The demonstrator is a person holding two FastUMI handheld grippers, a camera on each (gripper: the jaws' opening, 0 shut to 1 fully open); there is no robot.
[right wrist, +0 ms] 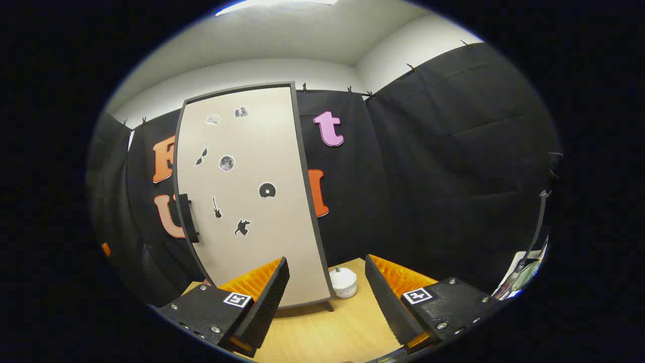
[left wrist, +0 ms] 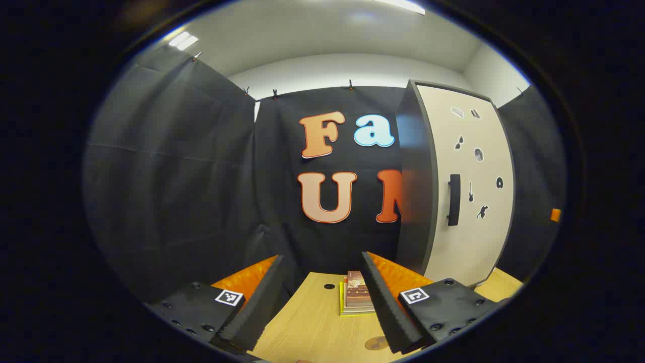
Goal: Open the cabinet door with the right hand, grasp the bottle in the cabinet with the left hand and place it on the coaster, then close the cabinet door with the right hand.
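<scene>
A: How is the left gripper (left wrist: 322, 297) held?

B: Its fingers are spread wide above the wooden table (left wrist: 307, 322), and nothing is gripped. Past them, in the left gripper view, a stack of books (left wrist: 357, 298) is seen, with a round brown coaster (left wrist: 376, 343) nearer, beside the right-hand finger. The cabinet (left wrist: 453, 186) is seen to the right, its door shut and its dark handle (left wrist: 454, 199) facing out.

A: And the right gripper (right wrist: 326, 297)?

B: It is likewise wide open and empty. In the right gripper view the cabinet door (right wrist: 247, 196) is faced nearly straight on, and a small white object (right wrist: 343, 283) is seen on the table at its lower right corner. The bottle cannot be seen behind the closed door.
</scene>
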